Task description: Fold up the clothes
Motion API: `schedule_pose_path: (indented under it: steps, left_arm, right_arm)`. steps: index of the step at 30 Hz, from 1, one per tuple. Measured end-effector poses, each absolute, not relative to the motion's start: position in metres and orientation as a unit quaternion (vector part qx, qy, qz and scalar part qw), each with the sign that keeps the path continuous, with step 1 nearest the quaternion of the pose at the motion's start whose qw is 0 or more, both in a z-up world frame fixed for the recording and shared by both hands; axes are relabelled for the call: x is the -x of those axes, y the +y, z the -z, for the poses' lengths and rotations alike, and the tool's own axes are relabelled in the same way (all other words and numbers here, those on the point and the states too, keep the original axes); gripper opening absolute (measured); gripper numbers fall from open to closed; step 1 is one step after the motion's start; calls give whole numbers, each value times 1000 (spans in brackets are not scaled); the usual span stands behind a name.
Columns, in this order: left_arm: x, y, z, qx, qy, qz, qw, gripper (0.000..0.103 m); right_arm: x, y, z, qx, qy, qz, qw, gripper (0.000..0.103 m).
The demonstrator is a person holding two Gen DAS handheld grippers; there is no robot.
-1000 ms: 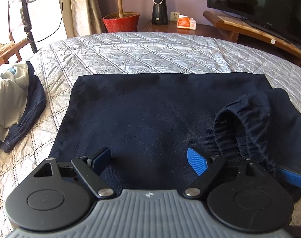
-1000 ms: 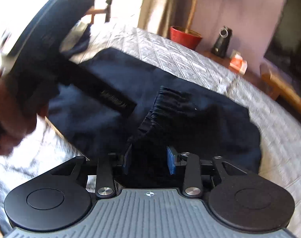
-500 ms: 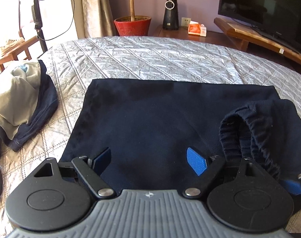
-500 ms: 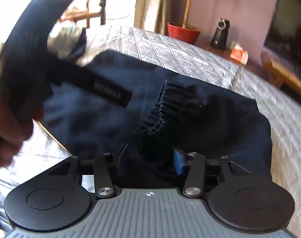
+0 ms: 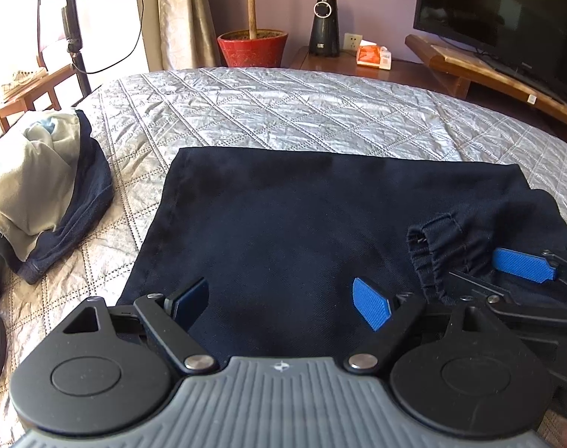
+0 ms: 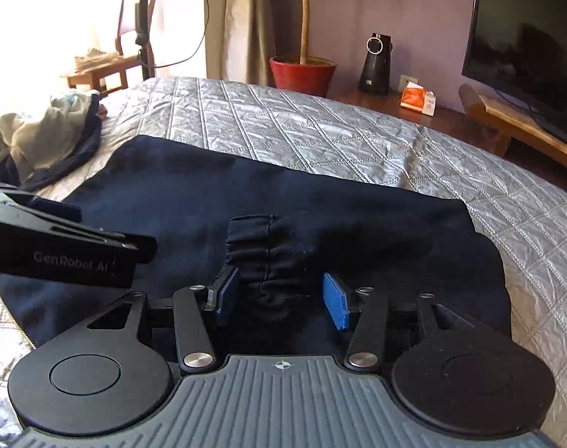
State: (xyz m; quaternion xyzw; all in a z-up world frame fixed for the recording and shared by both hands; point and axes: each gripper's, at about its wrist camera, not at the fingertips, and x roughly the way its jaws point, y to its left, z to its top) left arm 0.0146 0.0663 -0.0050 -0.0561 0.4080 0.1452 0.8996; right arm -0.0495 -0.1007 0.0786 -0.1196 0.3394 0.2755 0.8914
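With both the left gripper [image 5: 281, 302] and right gripper [image 6: 281, 300] spread wide, the bunched waistband [image 6: 262, 246] on the trousers [image 5: 283, 231] could spring open, spoiling the fold.

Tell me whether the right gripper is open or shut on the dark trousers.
Open. The right gripper has its blue pads spread apart, with the trousers' gathered waistband lying loose between them on the bed.

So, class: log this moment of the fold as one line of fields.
garment: navy trousers flat on bed | left hand-held gripper: open, empty | right hand-held gripper: open around elastic cuff
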Motion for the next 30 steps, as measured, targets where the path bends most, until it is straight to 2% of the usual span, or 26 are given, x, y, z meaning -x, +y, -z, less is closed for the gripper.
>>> schedule_pose_path:
  steps: [4, 6, 7, 12, 18, 23, 30]
  left_arm:
    - [-12, 79, 4, 60, 404, -168, 897, 85]
    - [-13, 91, 3, 61, 401, -192, 894, 87]
    - [-12, 99, 2, 64, 400, -203, 891, 87]
    - [-2, 131, -3, 78, 389, -253, 882, 90]
    - [13, 166, -11, 94, 373, -311, 869, 91]
    - [18, 178, -14, 104, 367, -321, 867, 91]
    - [25, 193, -17, 118, 360, -331, 864, 91]
  right_arm:
    - [68, -96, -105, 132, 307, -276, 901, 62]
    - [91, -91, -121, 151, 281, -294, 901, 78]
    - [105, -86, -122, 164, 278, -310, 894, 80]
    - [180, -49, -101, 276, 266, -379, 842, 81]
    - [214, 1, -81, 355, 234, -421, 801, 85]
    - [212, 37, -74, 402, 180, -388, 809, 103]
    - [207, 81, -66, 435, 143, -354, 815, 102]
